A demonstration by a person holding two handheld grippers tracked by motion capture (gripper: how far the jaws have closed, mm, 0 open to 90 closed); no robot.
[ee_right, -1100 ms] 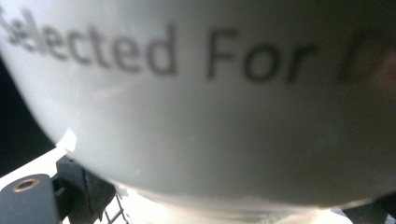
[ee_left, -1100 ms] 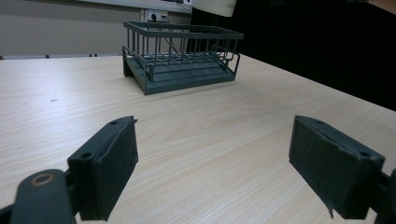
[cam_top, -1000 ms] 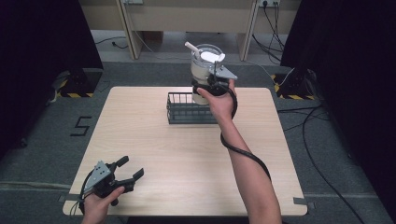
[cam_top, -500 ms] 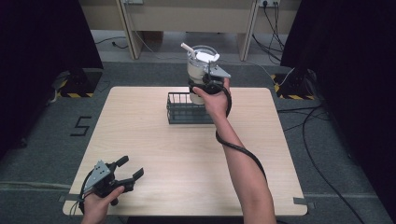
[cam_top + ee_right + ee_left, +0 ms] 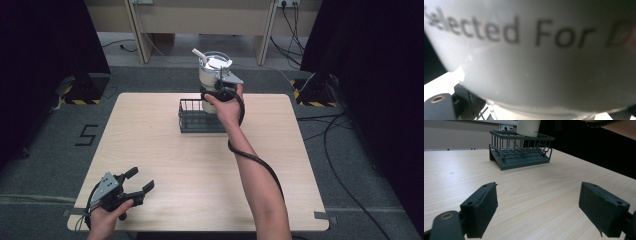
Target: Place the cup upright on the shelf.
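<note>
At the near left corner of the wooden table (image 5: 165,165), the left gripper (image 5: 136,184) is resting low in the person's left hand (image 5: 102,225), its jaws spread wide with nothing between them. In the left gripper view the two black pads (image 5: 484,207) are standing well apart over bare wood, and beyond them the dark wire rack (image 5: 520,152) is sitting near the far edge. The bottom of a white cup is hanging just above the rack's back rim there, its upper part cut off by the top of that view.

Moving right in the high view, the rack (image 5: 192,117) is sitting at the middle of the far edge, partly hidden behind the right hand (image 5: 227,107). The right gripper (image 5: 216,94) is holding the white cup (image 5: 212,75) upright above the rack's far right part, lifted clear of it. The jaws are pinching the cup low on its side, though the hand is hiding the contact itself. Something pale is sticking up out of the cup (image 5: 198,52), too small to make out.

The right gripper view is pressing so close that the cup wall (image 5: 536,62) is blurring, with printed words reading "Selected For" and the last letters cut off at the right edge. A bit of one black jaw is showing at the lower left corner.
</note>
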